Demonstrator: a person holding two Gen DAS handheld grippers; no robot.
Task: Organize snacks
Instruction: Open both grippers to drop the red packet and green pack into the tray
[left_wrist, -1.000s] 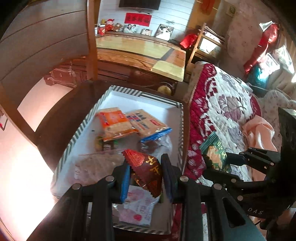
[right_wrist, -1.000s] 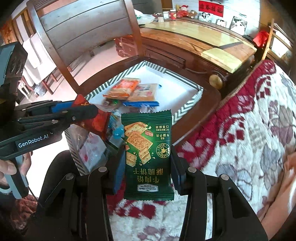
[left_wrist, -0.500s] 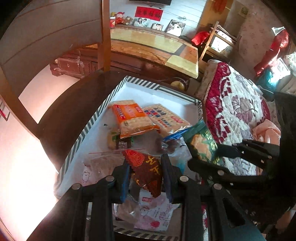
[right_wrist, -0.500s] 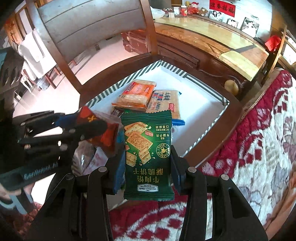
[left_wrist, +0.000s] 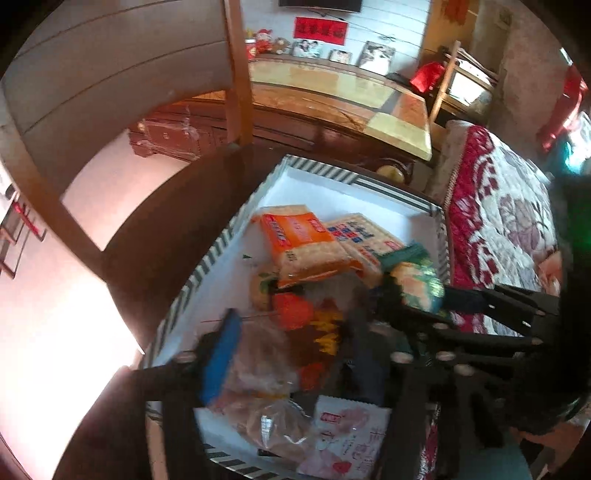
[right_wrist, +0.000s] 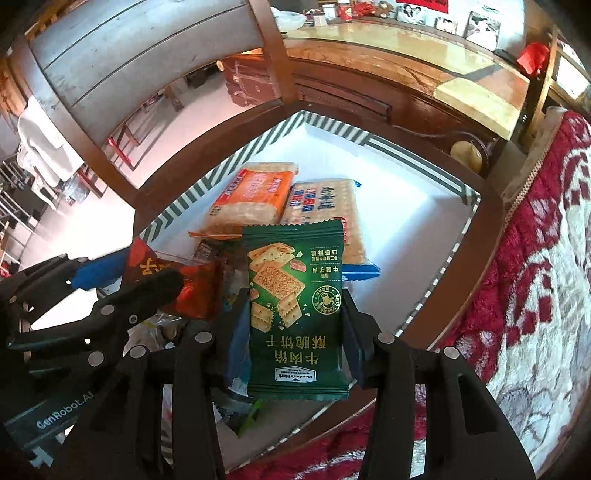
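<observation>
The green cracker packet (right_wrist: 295, 317) sits at the centre of the right wrist view, upright between the jaws of the right gripper (right_wrist: 293, 332), which are clamped on its two side edges. It hangs above the near right part of the white tray with the striped rim (right_wrist: 406, 221), not yet set down.

The red snack packet (right_wrist: 173, 280) shows at the left of the same view, at the tip of the left gripper (right_wrist: 125, 284). In the blurred left wrist view the jaws look spread wide, with the red packet between them; whether they grip it cannot be told.

Already in the tray: an orange cracker pack (right_wrist: 255, 195) and a blue-printed cracker pack (right_wrist: 325, 218) side by side at centre frame, plus a clear bag (left_wrist: 266, 406) and a pink-printed packet (left_wrist: 343, 439) at lower centre of the left wrist view.

Judgement: the sorting is well advanced; the two packets at the grippers remain to be placed. The floral quilt (right_wrist: 535, 277) at right shows no further snacks.
</observation>
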